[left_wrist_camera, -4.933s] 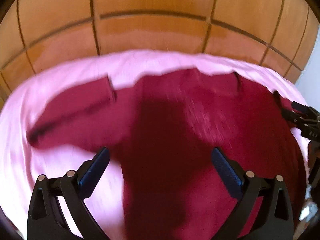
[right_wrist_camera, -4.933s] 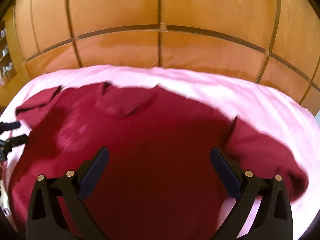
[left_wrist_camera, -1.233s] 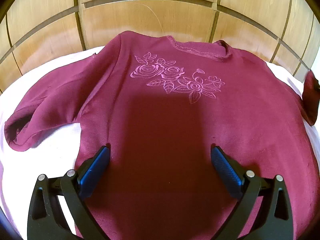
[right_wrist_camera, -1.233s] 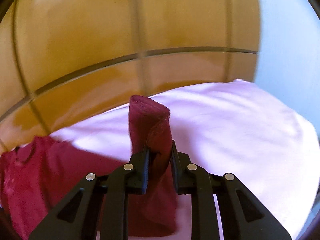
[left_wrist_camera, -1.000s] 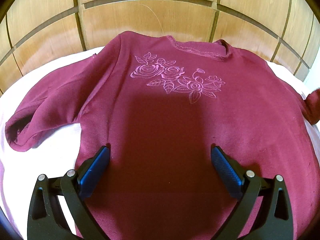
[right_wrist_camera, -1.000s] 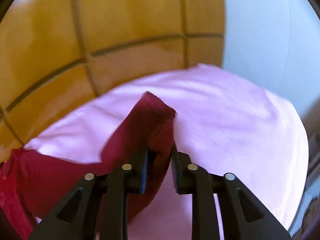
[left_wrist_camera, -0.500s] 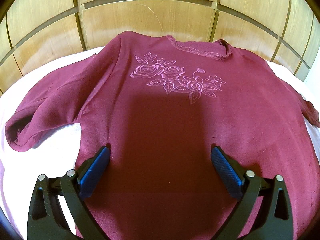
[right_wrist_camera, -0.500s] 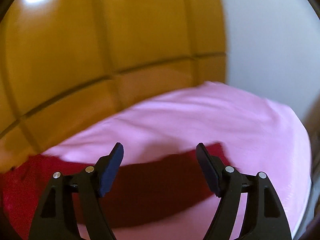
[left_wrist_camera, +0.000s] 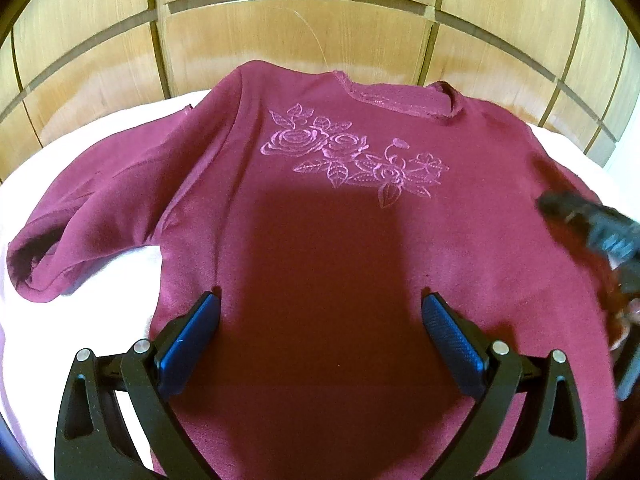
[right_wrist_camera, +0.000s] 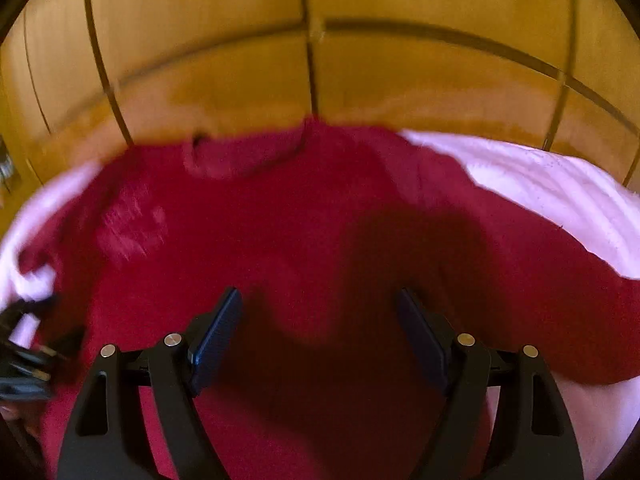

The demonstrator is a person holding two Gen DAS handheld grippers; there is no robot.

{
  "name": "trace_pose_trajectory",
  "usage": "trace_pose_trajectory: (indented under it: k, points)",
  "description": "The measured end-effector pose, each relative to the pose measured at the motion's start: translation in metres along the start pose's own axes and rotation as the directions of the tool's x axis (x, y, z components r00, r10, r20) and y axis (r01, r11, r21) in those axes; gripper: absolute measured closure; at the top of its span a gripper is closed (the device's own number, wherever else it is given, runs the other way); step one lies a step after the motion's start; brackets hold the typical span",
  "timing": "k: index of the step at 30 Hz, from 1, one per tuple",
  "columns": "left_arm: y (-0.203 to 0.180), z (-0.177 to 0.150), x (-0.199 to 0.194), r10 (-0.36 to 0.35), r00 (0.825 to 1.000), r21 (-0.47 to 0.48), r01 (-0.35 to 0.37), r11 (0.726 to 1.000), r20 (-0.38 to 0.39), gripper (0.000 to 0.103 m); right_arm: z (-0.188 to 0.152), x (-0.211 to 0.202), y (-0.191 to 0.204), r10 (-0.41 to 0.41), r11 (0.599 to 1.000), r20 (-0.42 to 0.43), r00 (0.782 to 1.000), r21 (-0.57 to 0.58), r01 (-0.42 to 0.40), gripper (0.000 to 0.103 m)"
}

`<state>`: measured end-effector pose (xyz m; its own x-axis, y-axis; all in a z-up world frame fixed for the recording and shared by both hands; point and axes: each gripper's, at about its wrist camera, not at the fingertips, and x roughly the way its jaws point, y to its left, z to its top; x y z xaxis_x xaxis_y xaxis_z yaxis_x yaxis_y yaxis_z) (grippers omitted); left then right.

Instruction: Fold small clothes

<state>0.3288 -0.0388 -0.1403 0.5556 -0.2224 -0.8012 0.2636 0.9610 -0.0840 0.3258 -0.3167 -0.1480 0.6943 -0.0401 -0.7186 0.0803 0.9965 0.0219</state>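
Maroon soft sweater [left_wrist_camera: 320,240] with embroidered pink roses [left_wrist_camera: 352,156] lies flat on the pale pink sheet [left_wrist_camera: 80,320], near wooden panels [left_wrist_camera: 280,40]. Left gripper [left_wrist_camera: 320,312] and right gripper [right_wrist_camera: 320,312] hover above it, jaws apart, empty.

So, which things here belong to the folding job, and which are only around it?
For the job:
- sweater, spread flat, front up
- left hand-held gripper, open above its lower part
- right hand-held gripper, open, holding nothing

Only around:
- pink sheet under the sweater
- wooden panels behind
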Motion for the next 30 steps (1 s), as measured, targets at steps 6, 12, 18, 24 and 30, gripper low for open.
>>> trace_pose_trajectory:
  k: [6, 12, 18, 24, 30]
  points:
    - [0.021, 0.018, -0.019, -0.038, 0.998, -0.019, 0.039, 0.999, 0.053, 0.002, -0.011, 0.006, 0.005, -0.043, 0.999, -0.011, 0.999, -0.029, 0.042, 0.02]
    - [0.077, 0.051, -0.031, 0.172, 0.97, -0.042, -0.167, 0.985, 0.169, 0.002, -0.012, 0.009, 0.011, -0.085, 0.995, 0.0, 0.996, -0.061, 0.085, 0.019]
    - [0.117, 0.054, -0.009, 0.231, 0.967, 0.032, -0.236, 0.971, 0.108, 0.008, -0.012, 0.011, 0.012, -0.081, 0.995, 0.005, 0.997, -0.055, 0.081, 0.018]
    - [0.115, 0.047, 0.003, 0.117, 0.989, 0.101, -0.126, 0.987, 0.088, 0.063, -0.012, 0.012, 0.012, -0.084, 0.995, 0.005, 0.996, -0.058, 0.084, 0.017]
    - [0.138, 0.057, -0.029, 0.078, 0.979, 0.009, -0.081, 0.997, 0.188, 0.103, -0.013, 0.012, 0.012, -0.083, 0.995, 0.007, 0.997, -0.058, 0.083, 0.017]
